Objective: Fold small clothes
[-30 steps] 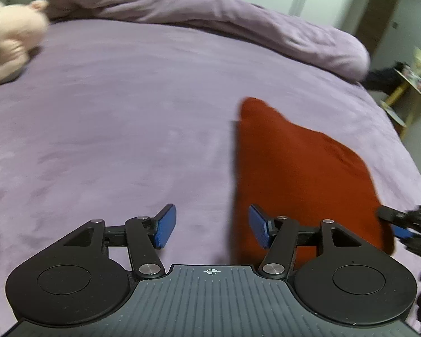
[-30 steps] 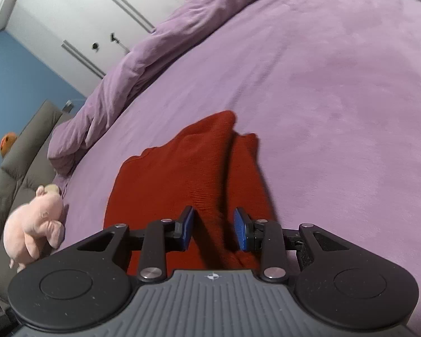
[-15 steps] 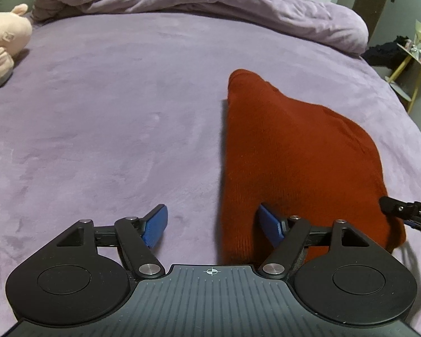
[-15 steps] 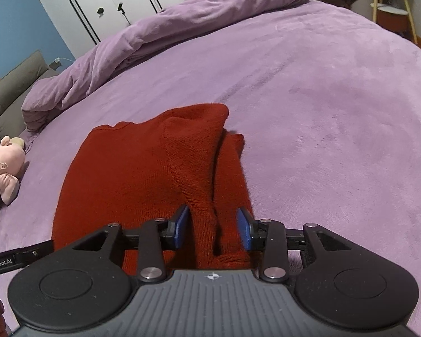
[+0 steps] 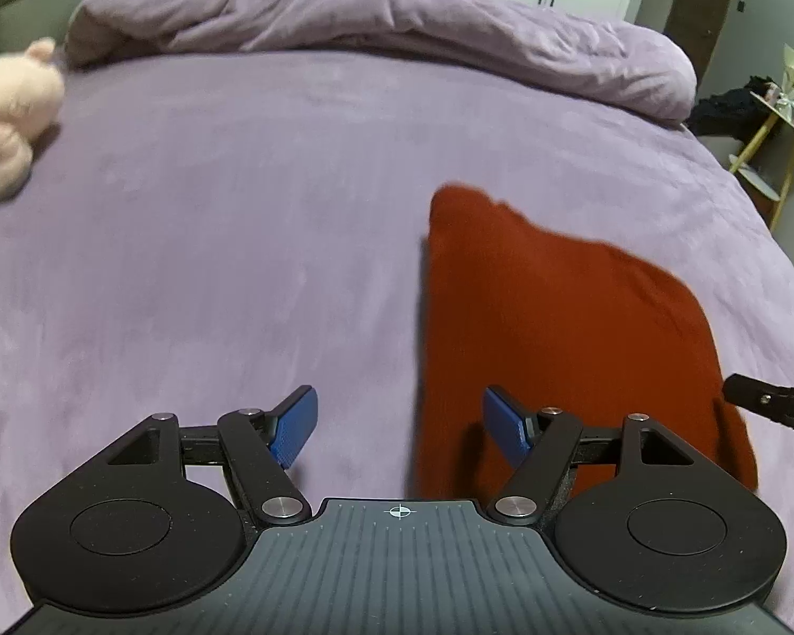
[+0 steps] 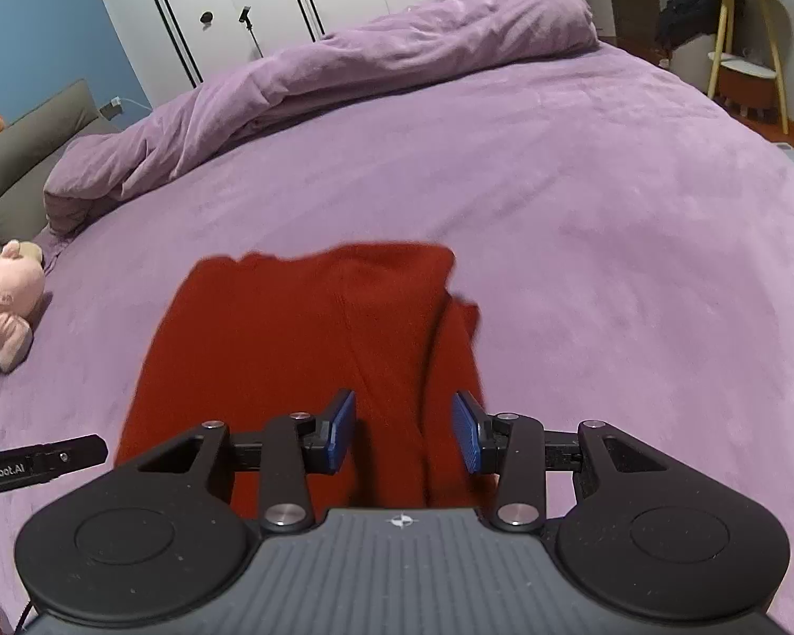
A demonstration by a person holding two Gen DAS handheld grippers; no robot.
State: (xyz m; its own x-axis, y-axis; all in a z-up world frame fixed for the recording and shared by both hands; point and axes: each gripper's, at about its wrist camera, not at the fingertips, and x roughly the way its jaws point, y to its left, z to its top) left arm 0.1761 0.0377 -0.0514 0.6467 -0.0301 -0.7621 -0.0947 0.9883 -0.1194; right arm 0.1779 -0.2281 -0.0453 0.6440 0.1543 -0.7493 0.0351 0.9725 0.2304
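A: Comparing with a second ago, what is seen to have changed?

B: The right gripper (image 6: 403, 431) is opening, its jaws released above the red garment (image 6: 312, 349); the fold is judged laid. The left gripper (image 5: 399, 431) is spread wider, nothing grasped.

A: Where is the garment found?

B: Near, on the purple bed (image 6: 582, 201). Farther left a pink plush toy (image 6: 5, 296) lies; a rolled duvet (image 6: 344, 69) is farthest. Nothing is blocked.

One red knitted garment (image 6: 301, 349) lies on one purple bed (image 6: 582, 222). One pink plush pig (image 6: 2, 301) sits at nine o'clock, one bunched purple duvet (image 6: 344, 69) at twelve. Two grippers.
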